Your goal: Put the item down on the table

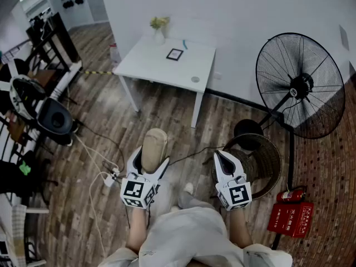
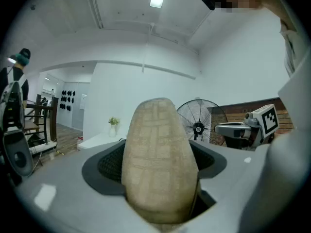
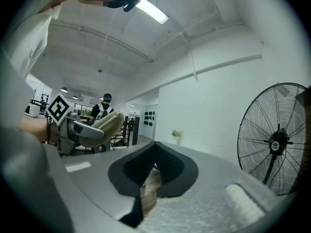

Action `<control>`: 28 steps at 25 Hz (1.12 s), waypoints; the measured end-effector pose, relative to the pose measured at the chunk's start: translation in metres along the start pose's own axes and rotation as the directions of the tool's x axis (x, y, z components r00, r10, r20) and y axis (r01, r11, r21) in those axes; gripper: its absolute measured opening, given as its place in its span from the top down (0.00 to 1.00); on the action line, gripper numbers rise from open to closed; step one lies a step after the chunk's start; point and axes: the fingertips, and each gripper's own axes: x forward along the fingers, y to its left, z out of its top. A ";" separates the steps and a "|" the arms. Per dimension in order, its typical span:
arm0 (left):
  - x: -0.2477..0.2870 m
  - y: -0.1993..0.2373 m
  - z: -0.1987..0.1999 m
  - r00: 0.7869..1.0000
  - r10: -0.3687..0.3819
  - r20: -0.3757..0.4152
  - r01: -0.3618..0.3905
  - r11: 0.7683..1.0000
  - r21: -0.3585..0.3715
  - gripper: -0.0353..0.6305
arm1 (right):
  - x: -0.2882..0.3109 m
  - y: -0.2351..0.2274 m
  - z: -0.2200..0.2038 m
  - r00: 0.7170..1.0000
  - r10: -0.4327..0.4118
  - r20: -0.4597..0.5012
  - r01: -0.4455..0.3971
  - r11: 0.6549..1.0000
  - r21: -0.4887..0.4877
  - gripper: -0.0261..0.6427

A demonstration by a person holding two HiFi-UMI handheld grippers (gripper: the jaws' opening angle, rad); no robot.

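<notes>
My left gripper [image 1: 149, 161] is shut on a beige, oblong, loaf-shaped item [image 1: 153, 148] with a faint woven pattern. The item stands upright between the jaws, its rounded end pointing away from me, and it fills the middle of the left gripper view [image 2: 159, 159]. My right gripper [image 1: 224, 159] is beside it at the same height, jaws together with nothing in them. Both are held above the wooden floor, well short of the white table [image 1: 146, 62]. In the right gripper view the left gripper and item [image 3: 104, 125] show at the left.
On the table stand a small vase with a plant [image 1: 159, 30], a framed square [image 1: 174, 54] and a small round disc [image 1: 195, 79]. A big black standing fan [image 1: 300, 85], a wicker basket [image 1: 266, 156] and a red extinguisher box [image 1: 290, 217] are on the right. Cables and a power strip [image 1: 110, 177] lie at the left.
</notes>
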 end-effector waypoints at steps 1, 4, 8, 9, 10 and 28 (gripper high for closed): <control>0.000 -0.001 -0.001 1.000 -0.001 -0.003 0.001 1.000 -0.002 0.32 | -0.002 0.000 -0.001 1.000 -0.002 -0.002 0.002 1.000 0.006 0.96; 0.002 -0.001 -0.001 1.000 -0.002 -0.006 0.002 1.000 -0.003 0.32 | -0.002 0.000 -0.002 1.000 -0.004 -0.006 0.004 1.000 0.010 0.96; 0.012 0.003 0.000 1.000 0.001 -0.005 -0.001 1.000 -0.004 0.32 | 0.010 -0.006 -0.001 1.000 -0.006 -0.005 0.006 1.000 0.017 0.96; 0.016 0.005 0.000 1.000 0.003 -0.007 -0.003 1.000 -0.006 0.32 | 0.016 -0.009 -0.002 1.000 -0.003 -0.002 0.003 1.000 0.027 0.96; 0.021 0.007 -0.001 1.000 0.006 -0.009 -0.006 1.000 -0.008 0.32 | 0.022 -0.012 -0.004 1.000 0.004 0.001 -0.004 0.999 0.036 0.96; 0.164 0.070 0.037 0.992 0.127 -0.020 -0.127 0.992 -0.009 0.32 | 0.188 -0.103 0.001 0.984 0.175 0.039 -0.177 0.981 0.080 0.96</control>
